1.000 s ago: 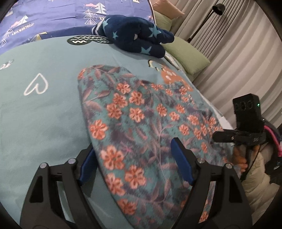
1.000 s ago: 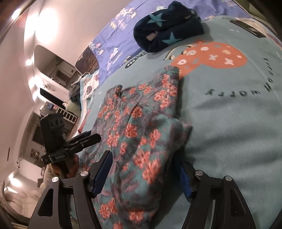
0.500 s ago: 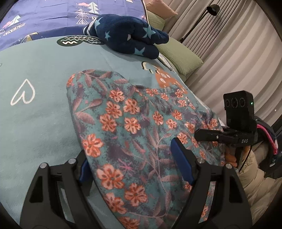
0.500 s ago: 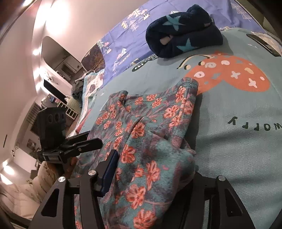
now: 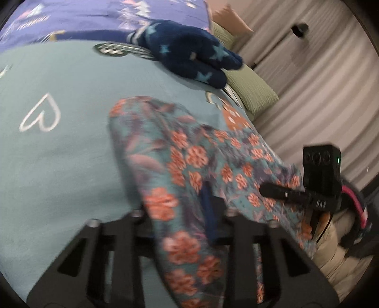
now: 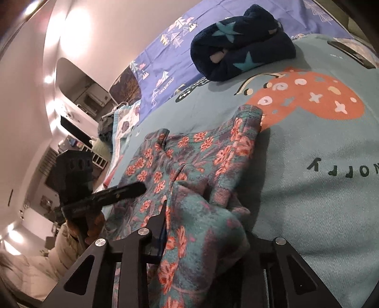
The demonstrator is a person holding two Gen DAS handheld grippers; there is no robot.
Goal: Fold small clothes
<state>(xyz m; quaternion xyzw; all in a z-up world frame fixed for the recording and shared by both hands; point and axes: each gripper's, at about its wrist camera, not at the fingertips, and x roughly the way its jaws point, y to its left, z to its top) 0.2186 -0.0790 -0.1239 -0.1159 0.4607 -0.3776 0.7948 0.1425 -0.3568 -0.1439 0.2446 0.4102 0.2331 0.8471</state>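
A small floral garment, teal with orange flowers, lies on the teal blanket. My left gripper is at its near edge. Its jaws are closing, and a ridge of fabric is bunched between them and pressed by the blue pad. In the right wrist view the same floral garment rises in a fold into my right gripper. Those jaws are closing too, squeezing the cloth, which hides the right finger. Each view shows the other gripper at the garment's opposite corner: the right gripper and the left gripper.
A folded dark blue garment with stars lies at the far end of the blanket, by a purple sheet. Green pillows, curtains and a floor lamp stand on one side. The other side holds shelves and clutter.
Both grippers' jaws have come together on the garment's near edge, bunching the fabric up between them. The left gripper has pushed slightly forward and down; its view is blurred.
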